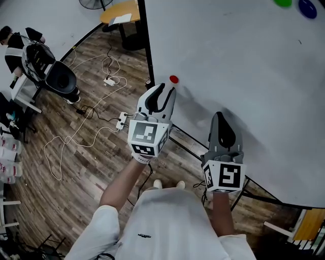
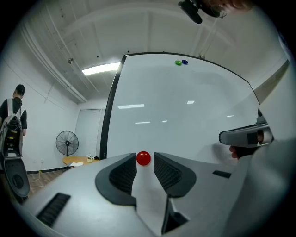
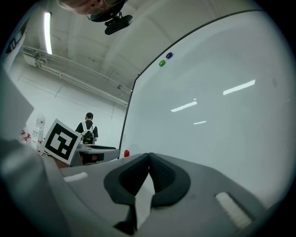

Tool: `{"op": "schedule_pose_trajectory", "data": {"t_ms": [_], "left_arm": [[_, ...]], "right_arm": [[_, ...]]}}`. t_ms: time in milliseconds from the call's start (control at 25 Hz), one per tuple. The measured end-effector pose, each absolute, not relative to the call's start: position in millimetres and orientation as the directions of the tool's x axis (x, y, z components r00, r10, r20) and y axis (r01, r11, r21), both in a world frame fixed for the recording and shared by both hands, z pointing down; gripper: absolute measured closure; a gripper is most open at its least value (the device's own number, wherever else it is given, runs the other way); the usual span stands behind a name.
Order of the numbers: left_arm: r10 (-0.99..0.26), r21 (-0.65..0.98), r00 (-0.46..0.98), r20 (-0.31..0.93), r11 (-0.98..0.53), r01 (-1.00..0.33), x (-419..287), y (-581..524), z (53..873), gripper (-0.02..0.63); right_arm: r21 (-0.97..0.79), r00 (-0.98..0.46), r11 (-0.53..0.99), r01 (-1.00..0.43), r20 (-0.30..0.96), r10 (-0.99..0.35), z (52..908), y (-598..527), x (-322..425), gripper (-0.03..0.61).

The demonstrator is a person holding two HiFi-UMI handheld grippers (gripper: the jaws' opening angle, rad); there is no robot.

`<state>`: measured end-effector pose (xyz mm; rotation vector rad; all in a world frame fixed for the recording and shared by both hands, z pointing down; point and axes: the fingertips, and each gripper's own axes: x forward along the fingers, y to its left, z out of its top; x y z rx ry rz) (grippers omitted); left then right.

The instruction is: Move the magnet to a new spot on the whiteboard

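Holding a gripper in each hand, you stand at the lower edge of the whiteboard (image 1: pixel 244 61), with your white shirt (image 1: pixel 167 223) nearest in the head view. Your right gripper (image 1: pixel 219 118) is the nearer of the two. Its jaws are pressed together with nothing between them, and it points at a bare part of the board. Your left gripper (image 1: pixel 166 89) reaches a little farther and sits to the left, close to the board's black left frame. Its jaws are spread with a narrow gap and hold nothing.

The red magnet (image 2: pixel 143 158) sits on the board just beyond that gripper's tips. The left gripper view shows it lined up with the gap, and the head view shows it just past the right-hand tip. It is on the low left part of the board, near the frame.

A green magnet (image 1: pixel 282 2) and a blue magnet (image 1: pixel 307 7) sit side by side far up the board, well away from the red one.

To the left, white cables (image 1: pixel 76 137) and a power strip (image 1: pixel 122 120) lie on the wood floor (image 1: pixel 86 167). Farther off are a round yellow table (image 1: pixel 122 11) and a standing fan (image 2: pixel 67 142). Another person (image 1: pixel 15 40) is at the far left.
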<state>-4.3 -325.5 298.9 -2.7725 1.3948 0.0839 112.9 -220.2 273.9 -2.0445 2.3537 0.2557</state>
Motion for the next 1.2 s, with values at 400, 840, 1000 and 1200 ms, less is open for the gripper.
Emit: {"op": "schedule_pose_trajectory", "data": {"t_ms": [400, 840, 1000, 1200], "left_arm": [[-0.812, 0.005, 0.581, -0.065, -0.582, -0.813, -31, -279, 297, 0.531], [-0.842, 0.005, 0.537, -0.054, -0.538, -0.843, -72, -231, 298, 0.607], [-0.855, 0.017, 0.518, -0.034, -0.518, -0.855, -82, -211, 302, 0.607], [-0.864, 0.035, 0.503, -0.016, -0.504, -0.863, -88, -204, 307, 0.607]], "right_arm": [[0.102, -0.158, 0.146, -0.984, -0.122, -0.98, 276, -201, 108, 0.58], [0.14, -0.19, 0.173, -0.975, -0.119, -0.975, 282, -192, 104, 0.58], [0.15, -0.217, 0.199, -0.968, -0.118, -0.969, 281, -187, 101, 0.58], [0.165, -0.25, 0.23, -0.959, -0.117, -0.961, 278, -186, 90, 0.578]]}}
